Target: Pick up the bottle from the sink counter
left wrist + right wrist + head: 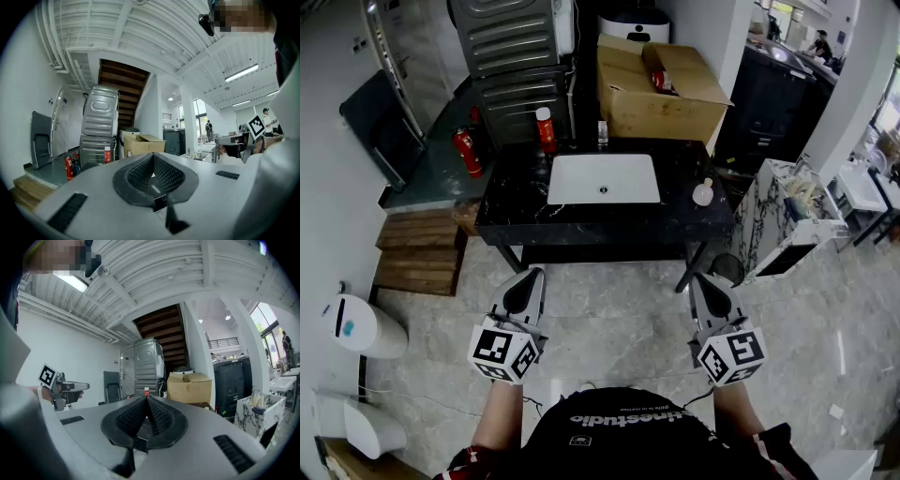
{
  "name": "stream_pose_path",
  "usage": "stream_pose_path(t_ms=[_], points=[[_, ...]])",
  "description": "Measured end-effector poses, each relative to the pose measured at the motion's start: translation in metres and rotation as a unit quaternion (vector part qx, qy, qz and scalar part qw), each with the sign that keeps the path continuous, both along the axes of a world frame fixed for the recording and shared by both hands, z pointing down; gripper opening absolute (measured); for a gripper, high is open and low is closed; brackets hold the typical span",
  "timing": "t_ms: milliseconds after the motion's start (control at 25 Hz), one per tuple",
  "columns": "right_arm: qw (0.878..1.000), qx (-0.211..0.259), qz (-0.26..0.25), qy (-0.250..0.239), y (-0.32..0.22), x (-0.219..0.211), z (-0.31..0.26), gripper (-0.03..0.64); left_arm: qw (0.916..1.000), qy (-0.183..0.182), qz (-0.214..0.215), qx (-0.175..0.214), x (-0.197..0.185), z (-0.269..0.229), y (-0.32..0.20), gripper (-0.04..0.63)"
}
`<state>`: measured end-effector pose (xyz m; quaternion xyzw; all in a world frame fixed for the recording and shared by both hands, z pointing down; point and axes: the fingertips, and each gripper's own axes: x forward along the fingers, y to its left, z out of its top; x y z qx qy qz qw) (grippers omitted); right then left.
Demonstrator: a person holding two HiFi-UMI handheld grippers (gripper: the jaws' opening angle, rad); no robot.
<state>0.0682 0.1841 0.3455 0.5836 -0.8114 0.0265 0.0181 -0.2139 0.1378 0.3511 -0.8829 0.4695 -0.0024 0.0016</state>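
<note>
A red bottle with a white cap (546, 128) stands upright at the back left of the black sink counter (511, 211), beside the white basin (603, 178). It also shows small and far off in the left gripper view (107, 154), and its cap peeps over the jaw tips in the right gripper view (146, 392). My left gripper (528, 276) and right gripper (701, 279) hang side by side over the floor, short of the counter's front edge. Both are shut and hold nothing.
A small clear bottle (603, 133) stands behind the basin and a pale round object (703, 194) lies at the counter's right. A cardboard box (661, 89) sits behind the counter. A fire extinguisher (468, 152), wooden steps (417, 248) and a white bin (361, 326) are on the left; a marble cabinet (787, 220) is on the right.
</note>
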Motion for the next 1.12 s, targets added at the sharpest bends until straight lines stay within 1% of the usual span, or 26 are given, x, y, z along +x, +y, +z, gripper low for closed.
stream_pose_path(t_ms=[240,480,720,920,1040,1120], points=[[1.0,-0.003,-0.011,0.005,0.004,-0.006,0.004,0.037,1.0,-0.001,-0.004,0.002,-0.003,0.0,0.004,0.011],[1.0,-0.002,-0.017,0.008,0.006,-0.005,0.004,0.037,0.9998,0.016,-0.006,-0.006,0.0,0.002,0.007,0.011],[1.0,0.008,-0.022,-0.009,0.007,0.009,-0.001,0.037,0.9999,0.011,-0.006,-0.006,0.015,0.002,0.008,0.011],[0.999,0.009,-0.034,-0.01,0.006,0.022,0.003,0.037,0.9999,0.003,-0.012,0.004,0.031,0.001,0.009,0.011],[0.999,0.007,-0.039,-0.014,0.0,0.029,0.009,0.037,0.9998,-0.001,-0.017,0.009,0.039,0.003,0.004,0.011],[0.999,0.0,-0.038,-0.018,-0.008,0.032,0.016,0.037,0.9998,-0.007,-0.018,0.005,0.042,0.009,-0.003,0.011]])
